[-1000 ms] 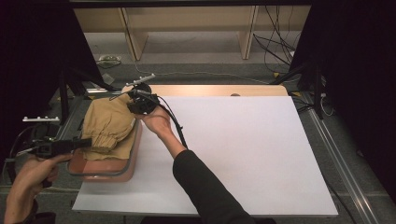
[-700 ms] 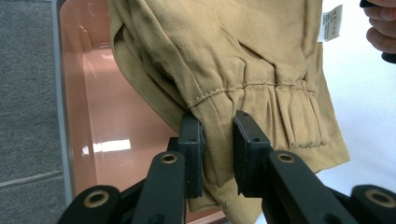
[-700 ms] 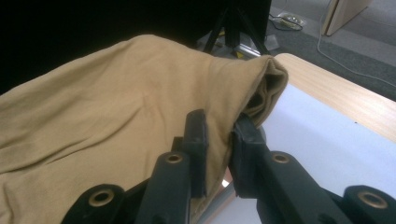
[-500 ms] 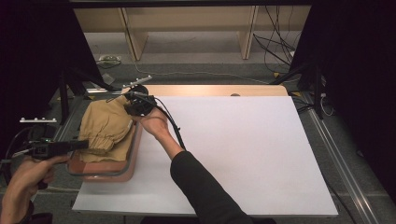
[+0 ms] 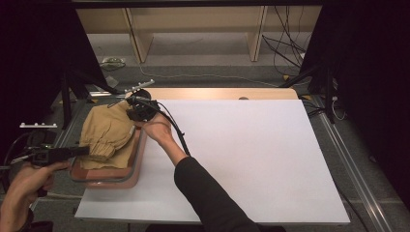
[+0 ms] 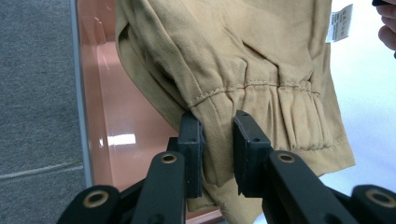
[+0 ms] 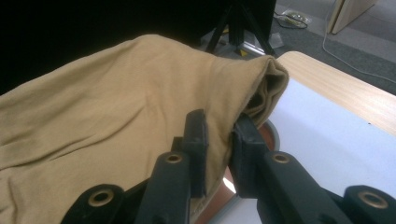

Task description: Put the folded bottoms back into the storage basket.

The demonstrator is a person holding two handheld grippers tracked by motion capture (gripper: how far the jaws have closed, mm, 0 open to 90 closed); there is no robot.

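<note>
Left gripper is clamped on the tan garment at its gathered hem, cloth bunched between its fingers. Right gripper pinches the far folded edge, over the pink tray.

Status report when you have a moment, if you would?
Left gripper shut on tan garment. Right gripper shut on its far fold. Garment bunched over pink tray. Nothing blocking.
</note>
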